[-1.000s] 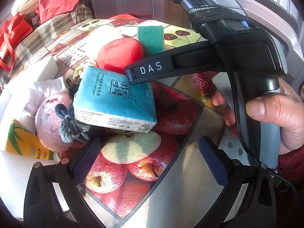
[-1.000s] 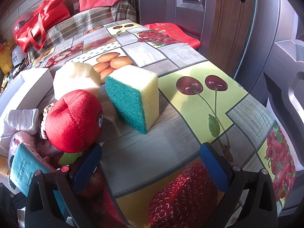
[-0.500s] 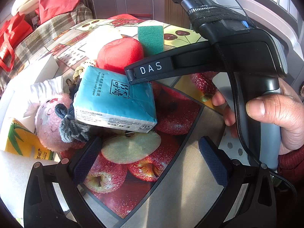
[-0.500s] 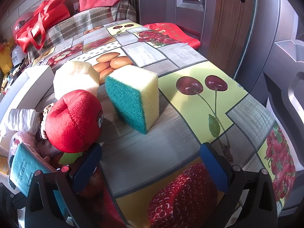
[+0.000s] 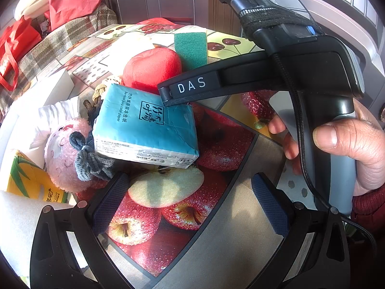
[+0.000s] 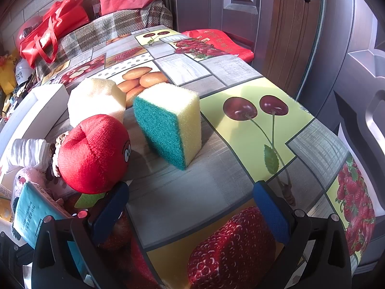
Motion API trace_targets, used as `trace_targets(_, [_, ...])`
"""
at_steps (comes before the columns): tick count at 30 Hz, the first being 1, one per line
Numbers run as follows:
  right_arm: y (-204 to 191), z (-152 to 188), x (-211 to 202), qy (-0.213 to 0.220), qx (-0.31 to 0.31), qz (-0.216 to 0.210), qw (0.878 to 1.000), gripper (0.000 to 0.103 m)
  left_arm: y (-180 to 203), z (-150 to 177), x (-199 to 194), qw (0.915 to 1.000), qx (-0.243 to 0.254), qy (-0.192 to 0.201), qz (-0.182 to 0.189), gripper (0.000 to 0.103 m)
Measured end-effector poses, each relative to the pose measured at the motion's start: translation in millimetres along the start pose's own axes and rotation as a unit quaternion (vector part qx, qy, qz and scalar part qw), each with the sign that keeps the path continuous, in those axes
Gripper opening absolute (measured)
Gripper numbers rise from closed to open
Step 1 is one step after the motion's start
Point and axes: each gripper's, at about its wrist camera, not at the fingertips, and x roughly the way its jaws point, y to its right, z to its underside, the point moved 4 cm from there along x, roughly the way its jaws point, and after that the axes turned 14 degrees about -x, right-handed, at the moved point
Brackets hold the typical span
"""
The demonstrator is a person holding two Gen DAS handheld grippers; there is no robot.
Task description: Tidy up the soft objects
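Step now: You are between grabs, I think. Both tools hang over the fruit-picture tablecloth (image 6: pixel 216 192) and hold nothing.
White tray: On your far left is the white tray (image 6: pixel 36 106). That looks like the place for the soft things.
Left gripper: Your left gripper (image 5: pixel 190 197) has its blue pads wide apart, with only the tablecloth between them.
Pink plush toy: The pink plush toy (image 5: pixel 65 154) lies just left of the tissue pack and touches it.
Tissue pack: The blue tissue pack (image 5: pixel 144 125) leans on the pile. It reads "Bamboo pulp color paper", with Chinese words too.
Red plush apple: The red plush apple (image 6: pixel 93 154) sits behind the pack. It has cartoon eyes.
Sponge: The green and yellow sponge (image 6: pixel 168 130) stands on its edge, just right of the apple.
Right gripper: Your right gripper (image 6: pixel 190 207) is spread open near the sponge. Its side says "DAS".
Next move: Push forward so the pads go round one soft thing, then squeeze gently.
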Motion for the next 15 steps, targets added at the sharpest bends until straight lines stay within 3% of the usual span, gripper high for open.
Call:
trace_targets(6, [0.2, 0.0, 0.1, 0.0, 0.0, 0.0, 1.0, 0.103, 0.7, -3.6, 2.6, 0.9994, 0.026, -0.001, 0.024, 0.102])
trace_targets(15, [-0.3, -0.1, 0.5, 0.0, 0.0, 0.0, 1.0, 0.103, 1.9, -7.3, 5.4, 0.9993, 0.028, -0.001, 0.025, 0.102])
